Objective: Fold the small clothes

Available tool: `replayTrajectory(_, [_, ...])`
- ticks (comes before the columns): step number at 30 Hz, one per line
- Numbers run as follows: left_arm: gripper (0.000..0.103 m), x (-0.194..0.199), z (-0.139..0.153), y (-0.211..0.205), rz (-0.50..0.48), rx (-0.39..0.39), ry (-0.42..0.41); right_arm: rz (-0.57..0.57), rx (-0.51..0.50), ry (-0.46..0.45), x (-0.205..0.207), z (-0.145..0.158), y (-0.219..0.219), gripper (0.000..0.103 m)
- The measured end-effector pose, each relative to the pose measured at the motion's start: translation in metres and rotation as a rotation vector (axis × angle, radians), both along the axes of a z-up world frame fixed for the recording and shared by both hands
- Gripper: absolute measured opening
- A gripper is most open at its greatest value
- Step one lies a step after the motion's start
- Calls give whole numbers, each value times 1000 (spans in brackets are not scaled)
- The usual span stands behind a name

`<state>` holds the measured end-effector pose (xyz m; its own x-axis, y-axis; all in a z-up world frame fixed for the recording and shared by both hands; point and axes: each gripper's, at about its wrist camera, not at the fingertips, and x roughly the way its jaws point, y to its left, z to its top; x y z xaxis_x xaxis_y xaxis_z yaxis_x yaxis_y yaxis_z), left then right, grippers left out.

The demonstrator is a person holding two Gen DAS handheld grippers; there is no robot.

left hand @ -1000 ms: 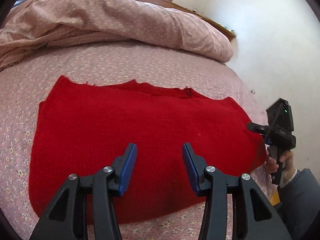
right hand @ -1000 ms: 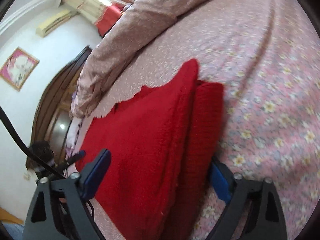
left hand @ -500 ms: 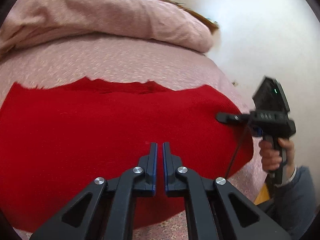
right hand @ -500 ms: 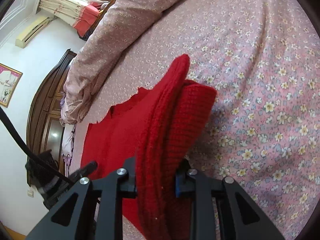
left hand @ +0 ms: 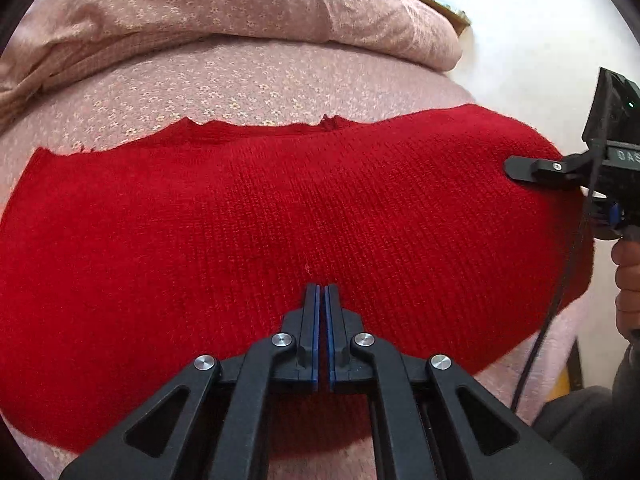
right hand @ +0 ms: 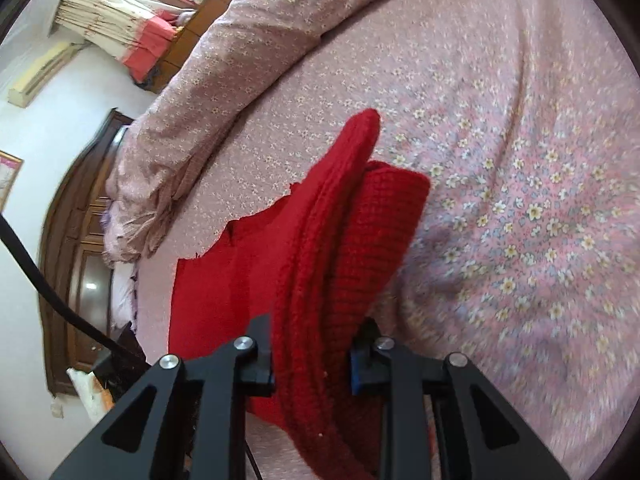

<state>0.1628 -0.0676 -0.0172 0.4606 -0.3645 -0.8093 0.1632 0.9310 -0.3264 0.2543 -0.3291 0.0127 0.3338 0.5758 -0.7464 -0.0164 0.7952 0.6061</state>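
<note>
A red knitted garment [left hand: 280,220] lies spread on the pink flowered bed sheet [left hand: 260,80]. My left gripper [left hand: 322,292] is shut, its tips over the garment's near middle; no cloth shows between the pads. My right gripper [right hand: 312,356] is shut on the garment's doubled right edge [right hand: 340,260], which bunches up between its fingers. The right gripper also shows in the left wrist view [left hand: 532,170] at the garment's right end.
A rolled pink quilt [left hand: 240,8] lies along the far side of the bed. A white wall [left hand: 540,40] is at the right. A dark wooden wardrobe [right hand: 80,240] and curtains [right hand: 112,32] stand beyond the bed. The person's hand [left hand: 628,280] holds the right gripper.
Both grippers closed from open. The right one closed on the garment's folded edge and lifted it slightly. The left one moved forward and lower over the garment.
</note>
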Motion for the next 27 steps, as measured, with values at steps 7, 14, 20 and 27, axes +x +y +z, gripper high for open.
replayTrajectory(7, [0, -25, 51, 51, 9, -97, -53, -46, -221, 65, -1, 48, 54, 24])
replayTrajectory(14, [0, -52, 87, 128, 84, -135, -159, -92, -497, 121, -5, 89, 132, 24])
replayTrajectory(20, [0, -70, 80, 183, 163, -132, -149, -70, -640, 118, -8, 103, 218, 24])
replayTrajectory(27, [0, -80, 57, 231, 241, -69, -107, -19, -669, 120, -14, 84, 319, 24])
